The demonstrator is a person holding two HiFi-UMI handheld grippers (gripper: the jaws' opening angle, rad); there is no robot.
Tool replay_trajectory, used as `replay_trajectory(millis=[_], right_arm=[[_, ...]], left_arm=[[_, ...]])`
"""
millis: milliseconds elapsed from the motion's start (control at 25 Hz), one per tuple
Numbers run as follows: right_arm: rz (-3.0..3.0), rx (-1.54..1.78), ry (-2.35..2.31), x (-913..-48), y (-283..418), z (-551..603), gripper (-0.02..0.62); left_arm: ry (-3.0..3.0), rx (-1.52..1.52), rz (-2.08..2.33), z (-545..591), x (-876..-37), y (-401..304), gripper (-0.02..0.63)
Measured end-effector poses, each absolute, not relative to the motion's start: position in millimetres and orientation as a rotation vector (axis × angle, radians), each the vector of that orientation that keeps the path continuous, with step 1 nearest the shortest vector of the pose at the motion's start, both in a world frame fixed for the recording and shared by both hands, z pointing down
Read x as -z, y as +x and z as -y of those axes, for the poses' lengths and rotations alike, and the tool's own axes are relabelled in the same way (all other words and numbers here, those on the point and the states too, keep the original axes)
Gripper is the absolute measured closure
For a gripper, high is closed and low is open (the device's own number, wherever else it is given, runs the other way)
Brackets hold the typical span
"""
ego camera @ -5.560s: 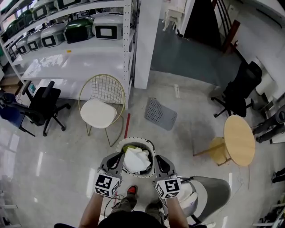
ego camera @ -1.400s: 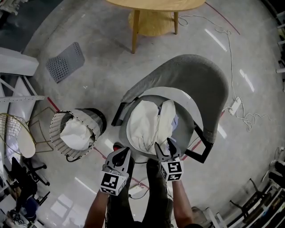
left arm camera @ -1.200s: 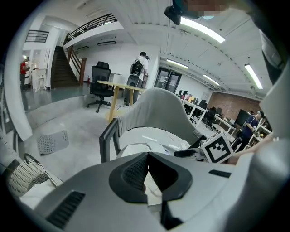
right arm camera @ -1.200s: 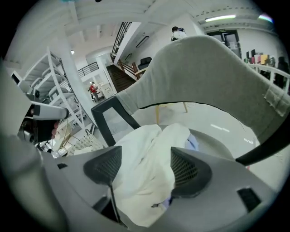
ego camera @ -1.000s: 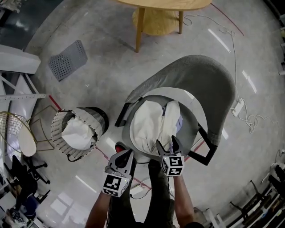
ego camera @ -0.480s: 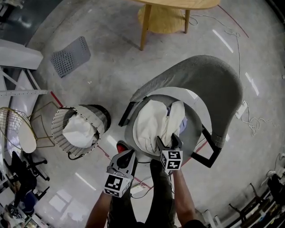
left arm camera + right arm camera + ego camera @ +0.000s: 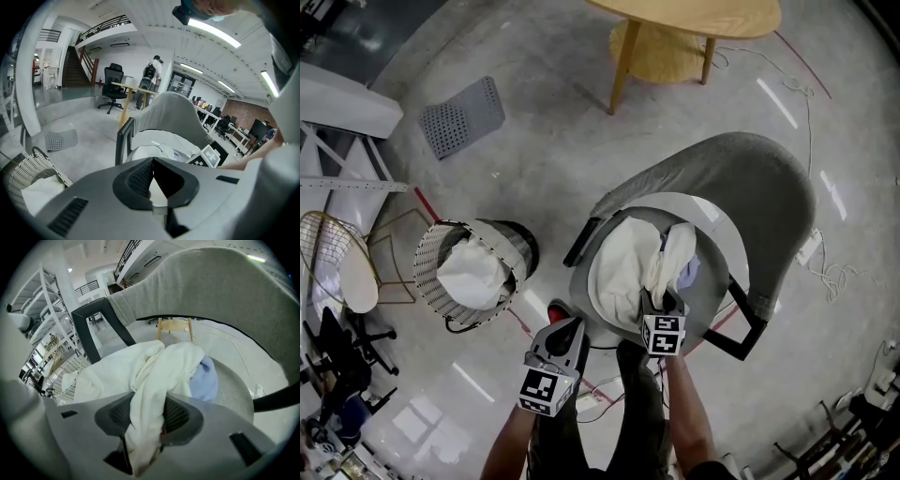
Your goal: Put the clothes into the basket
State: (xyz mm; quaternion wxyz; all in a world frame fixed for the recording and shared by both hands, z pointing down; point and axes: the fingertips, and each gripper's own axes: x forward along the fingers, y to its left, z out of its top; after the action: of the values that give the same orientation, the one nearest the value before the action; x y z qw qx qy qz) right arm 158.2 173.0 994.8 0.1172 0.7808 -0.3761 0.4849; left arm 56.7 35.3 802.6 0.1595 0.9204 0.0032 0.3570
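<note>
Right gripper, jaws just closing, clamped on cream cloth garment on grey padded chair; left gripper pinched together, empty. White cloth already in white mesh basket; pale blue piece remaining.

2 grippers, left gripper and right gripper; 1 basket with 1 white cloth inside; 2 pieces on the seat, 1 white garment, 1 pale blue cloth; 1 grey chair; 1 wooden table; 1 wire chair; 1 perforated panel
</note>
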Motion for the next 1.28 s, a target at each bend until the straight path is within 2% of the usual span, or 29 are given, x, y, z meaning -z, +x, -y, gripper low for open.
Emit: replay_trajectory(millis=[80, 200, 640, 1280], right_arm=[[1.112, -1.405, 2.285, -992.1, 158.6, -169.9, 0.464], [1.141, -1.413, 2.309, -983.4, 157.6, -169.4, 0.499], [1.302, -1.349, 2.479, -895.7, 166.7, -159.3, 0.511], [1.449, -1.006, 2.652, -679.1, 187.3, -150.3, 0.511]], left_arm=[[2.639, -1.018, -0.005, -34.3, -799.7, 56.1, 0.598], [2.652, -1.013, -0.005, -34.5, -792.7, 53.8, 0.598], [2.708, -0.948, 0.007, -35.4, -744.6, 53.6, 0.598], [2.845, -0.744, 0.082, -19.1, -598.1, 61.2, 0.598]])
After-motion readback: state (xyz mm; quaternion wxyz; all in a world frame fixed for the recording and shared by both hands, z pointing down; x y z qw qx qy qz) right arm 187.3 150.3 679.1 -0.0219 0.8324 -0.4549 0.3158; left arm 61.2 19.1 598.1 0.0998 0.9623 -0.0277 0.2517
